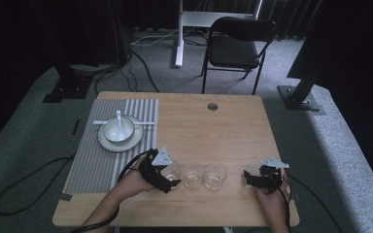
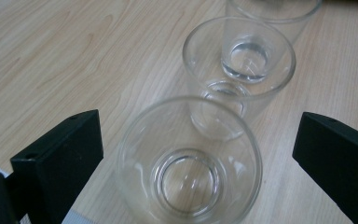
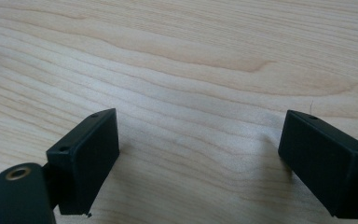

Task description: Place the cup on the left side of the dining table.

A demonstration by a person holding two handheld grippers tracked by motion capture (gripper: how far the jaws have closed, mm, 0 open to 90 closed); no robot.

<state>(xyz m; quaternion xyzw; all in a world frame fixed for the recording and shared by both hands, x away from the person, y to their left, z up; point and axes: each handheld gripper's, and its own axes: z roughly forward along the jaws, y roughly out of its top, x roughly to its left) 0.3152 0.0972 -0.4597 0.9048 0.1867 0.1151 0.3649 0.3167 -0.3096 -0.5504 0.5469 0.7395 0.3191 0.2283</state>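
On the left part of the light wooden desk (image 1: 233, 126) lies a grey striped placemat (image 1: 85, 165). On it, toward the far edge, stands a white round plate (image 1: 108, 143) with a white ceramic bowl (image 1: 112, 131) and a white spoon (image 1: 119, 116) inside.

My left gripper (image 1: 171, 178) is near the front edge, beside the right edge of the mat. Its jaws are spread wide around the first clear drinking glass (image 2: 189, 161), one on each side, and I see a gap on both sides, so they are not touching it. The left gripper view looks down into this glass and shows the second clear glass (image 2: 238, 70) just behind it and the third clear glass (image 2: 272, 14) farther. From the high view the three stand in one row along the front edge, close together.

My right gripper (image 1: 248, 175) is near the front right corner, apart from the row. The right gripper view shows its jaws spread over bare wood with nothing between them.
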